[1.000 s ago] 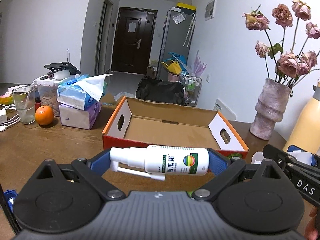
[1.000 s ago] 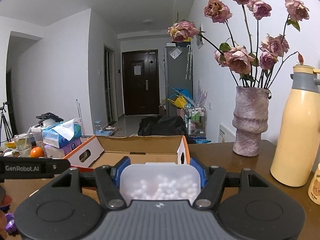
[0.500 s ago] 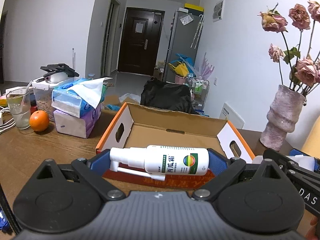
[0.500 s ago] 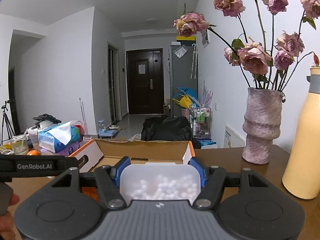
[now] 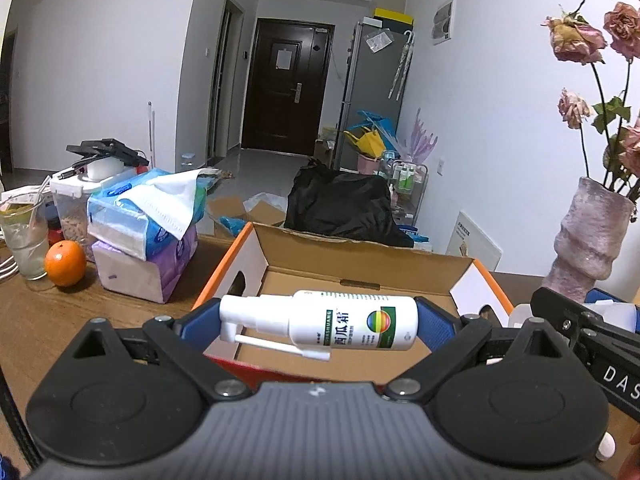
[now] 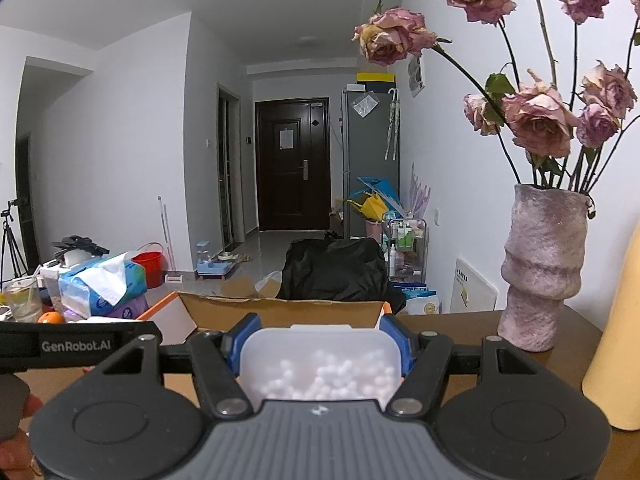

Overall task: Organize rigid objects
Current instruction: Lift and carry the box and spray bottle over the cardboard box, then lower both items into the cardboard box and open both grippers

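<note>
My left gripper is shut on a white spray bottle held crosswise, nozzle to the left, above the front wall of an open orange-edged cardboard box. The box floor looks bare where it shows. In the right wrist view my right gripper is shut on a translucent plastic box of small white beads, just before the same cardboard box. The right gripper's body shows at the right edge of the left wrist view.
Stacked tissue packs, an orange and a glass stand left of the box on the wooden table. A pink vase of dried roses and a yellow flask stand at the right.
Both grippers have moved forward toward the cardboard box, which now looks nearer and larger. The spray bottle and the bead box stay held as before.
</note>
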`<state>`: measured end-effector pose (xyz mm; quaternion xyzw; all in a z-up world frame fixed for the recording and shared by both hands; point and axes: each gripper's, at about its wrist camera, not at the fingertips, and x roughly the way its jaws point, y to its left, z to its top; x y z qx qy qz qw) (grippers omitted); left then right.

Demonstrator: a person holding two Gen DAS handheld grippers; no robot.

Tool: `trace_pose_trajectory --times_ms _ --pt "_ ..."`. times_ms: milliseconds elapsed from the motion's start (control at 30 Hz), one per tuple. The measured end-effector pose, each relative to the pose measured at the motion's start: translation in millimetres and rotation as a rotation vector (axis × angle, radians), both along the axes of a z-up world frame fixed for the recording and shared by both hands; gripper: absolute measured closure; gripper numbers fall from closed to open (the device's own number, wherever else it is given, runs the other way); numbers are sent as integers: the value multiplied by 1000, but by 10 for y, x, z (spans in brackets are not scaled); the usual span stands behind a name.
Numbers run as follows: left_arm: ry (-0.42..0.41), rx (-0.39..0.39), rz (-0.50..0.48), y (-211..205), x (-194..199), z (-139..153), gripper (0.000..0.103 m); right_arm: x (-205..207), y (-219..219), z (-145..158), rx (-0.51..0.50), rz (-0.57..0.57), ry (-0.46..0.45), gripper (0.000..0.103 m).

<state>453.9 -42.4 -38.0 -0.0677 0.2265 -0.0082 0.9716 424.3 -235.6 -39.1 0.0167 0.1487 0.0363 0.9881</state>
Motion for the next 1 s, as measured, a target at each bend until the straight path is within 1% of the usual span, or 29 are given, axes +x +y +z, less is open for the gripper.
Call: trace_pose_trajectory --times_ms 467,833,1000 --pt "-19 38 25 -29 368 9 4 406 94 -32 -28 -3 24 38" --pt "26 79 63 10 646 -109 4 780 104 -210 -34 -7 95 38" --pt "42 89 72 39 696 -168 4 829 120 -270 -35 0 116 38"
